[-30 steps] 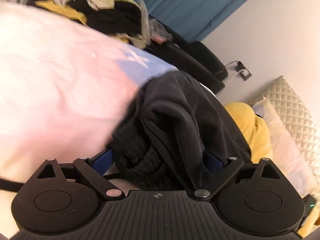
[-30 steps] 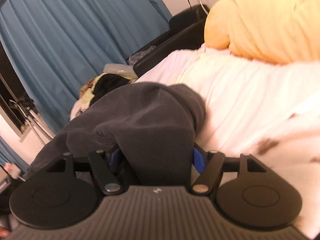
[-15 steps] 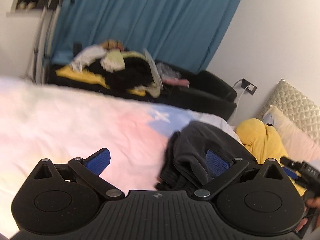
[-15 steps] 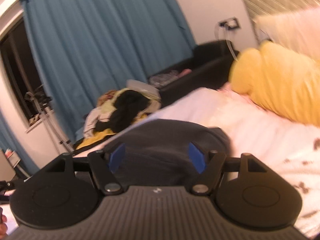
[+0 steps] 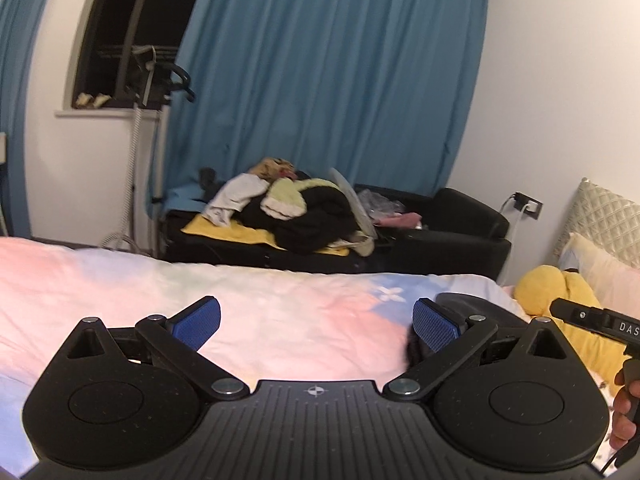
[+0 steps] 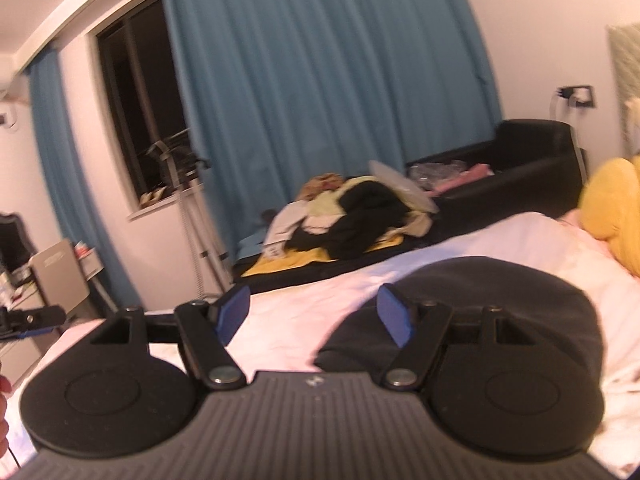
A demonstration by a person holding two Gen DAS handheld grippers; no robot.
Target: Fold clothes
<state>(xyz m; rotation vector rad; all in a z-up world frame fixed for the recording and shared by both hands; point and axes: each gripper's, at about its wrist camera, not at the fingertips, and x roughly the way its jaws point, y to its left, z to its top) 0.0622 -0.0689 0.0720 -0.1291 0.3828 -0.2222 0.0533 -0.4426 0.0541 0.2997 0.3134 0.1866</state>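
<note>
The left hand-held gripper (image 5: 316, 322) is held above the bed (image 5: 120, 288) with its blue-padded fingers (image 5: 198, 322) spread wide and nothing between them. The right hand-held gripper (image 6: 314, 312) is likewise released, its pads (image 6: 394, 316) apart and empty, raised above the bedcover (image 6: 288, 320).

The dark garment (image 6: 472, 292) is seen lying in a rounded heap on the pastel bedcover, below and to the right of the right gripper's fingers and untouched by them. In the left wrist view only a small part of the same dark garment (image 5: 476, 306) is visible, behind the right-side finger (the rest is hidden by the gripper body).

A yellow plush toy (image 5: 560, 296) is found near the pillow (image 5: 604, 268) at the head of the bed, beside the garment. Beyond the bed, a pile of unsorted clothes (image 5: 296, 210) is heaped on a black sofa (image 5: 460, 220) in front of blue curtains (image 5: 320, 80). Part of the other gripper, held in a hand (image 5: 625, 408), is visible at the right edge of the left wrist view.
</note>
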